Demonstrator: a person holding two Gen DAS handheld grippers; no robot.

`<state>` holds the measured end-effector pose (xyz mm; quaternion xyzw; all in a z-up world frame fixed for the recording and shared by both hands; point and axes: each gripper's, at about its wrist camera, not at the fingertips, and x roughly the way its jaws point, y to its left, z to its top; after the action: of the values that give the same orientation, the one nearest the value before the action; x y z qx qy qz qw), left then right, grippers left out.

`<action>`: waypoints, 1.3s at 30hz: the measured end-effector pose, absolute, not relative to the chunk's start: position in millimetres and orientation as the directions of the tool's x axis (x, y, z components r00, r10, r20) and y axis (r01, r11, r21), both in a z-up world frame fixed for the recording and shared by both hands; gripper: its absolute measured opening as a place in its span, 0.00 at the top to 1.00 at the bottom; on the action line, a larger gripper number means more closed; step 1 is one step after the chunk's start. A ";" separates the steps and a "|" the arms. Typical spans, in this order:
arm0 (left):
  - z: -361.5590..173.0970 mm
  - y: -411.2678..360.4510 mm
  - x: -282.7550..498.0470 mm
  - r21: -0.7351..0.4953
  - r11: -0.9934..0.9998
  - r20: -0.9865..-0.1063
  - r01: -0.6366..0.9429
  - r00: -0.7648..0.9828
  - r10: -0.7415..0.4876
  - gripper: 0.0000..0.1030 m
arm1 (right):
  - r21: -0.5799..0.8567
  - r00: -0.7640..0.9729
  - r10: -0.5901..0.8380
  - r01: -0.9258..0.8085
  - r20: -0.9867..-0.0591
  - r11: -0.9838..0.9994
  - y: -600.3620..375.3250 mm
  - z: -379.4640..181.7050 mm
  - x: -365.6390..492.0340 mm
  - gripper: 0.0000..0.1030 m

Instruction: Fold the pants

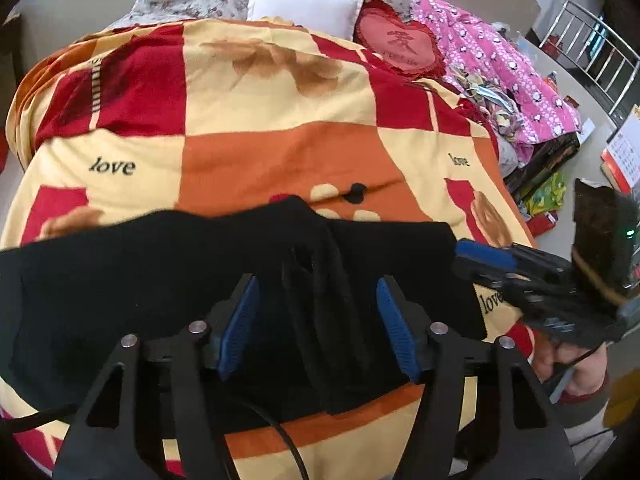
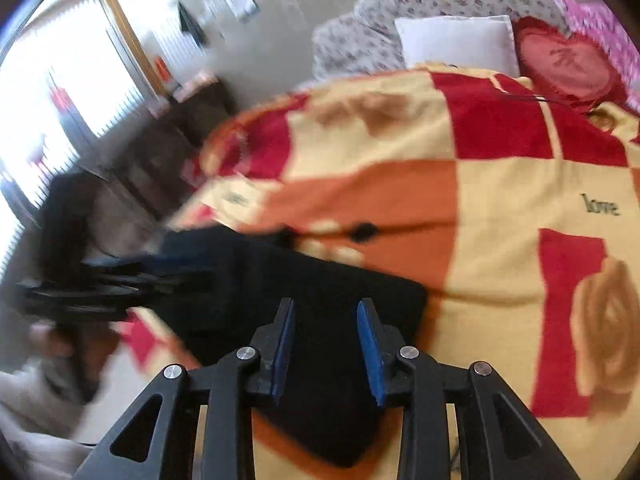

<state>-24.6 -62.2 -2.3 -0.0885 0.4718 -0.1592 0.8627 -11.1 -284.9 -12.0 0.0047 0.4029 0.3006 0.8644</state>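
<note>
left wrist view: black pants point(image 1: 160, 280) lie flat on my checked blanket point(image 1: 280, 152) | left gripper point(image 1: 316, 304) released, straddling centre ridge | right gripper point(image 2: 326, 344) released, over pants' end | step: between folds, i judge | next: grip an edge, carry across

- A bed under a checked blanket point(image 1: 280, 152), with a white pillow point(image 1: 304, 4) and heart cushion point(image 1: 400, 42).
- Metal railing point(image 1: 592, 52) beside it.
- Bright window point(image 2: 60, 80).
</note>
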 end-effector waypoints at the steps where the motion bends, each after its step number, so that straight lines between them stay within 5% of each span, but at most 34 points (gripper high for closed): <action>1: -6.2 -65.9 -25.0 -0.284 0.941 -0.793 0.184 0.507 -0.339 0.40 | 0.233 0.493 0.502 -0.509 -0.711 0.829 -281.1 -18.9 -5.9 0.70; 27: -27.9 -77.8 -44.3 -0.155 0.981 -0.811 0.116 0.553 -0.194 0.40 | 0.023 0.496 0.347 -0.548 -0.796 0.836 -262.4 -33.1 -44.5 0.68; 39: 1.2 -17.3 -74.1 -0.163 0.987 -0.795 -0.001 0.593 -0.131 0.40 | -0.019 0.508 0.356 -0.593 -0.785 0.805 -226.4 -10.5 -43.0 0.68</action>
<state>-74.1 -17.3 1.2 -0.0729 0.4498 -0.0365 0.8894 -43.0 -226.4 -10.5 -0.1443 0.4115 0.2771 0.8562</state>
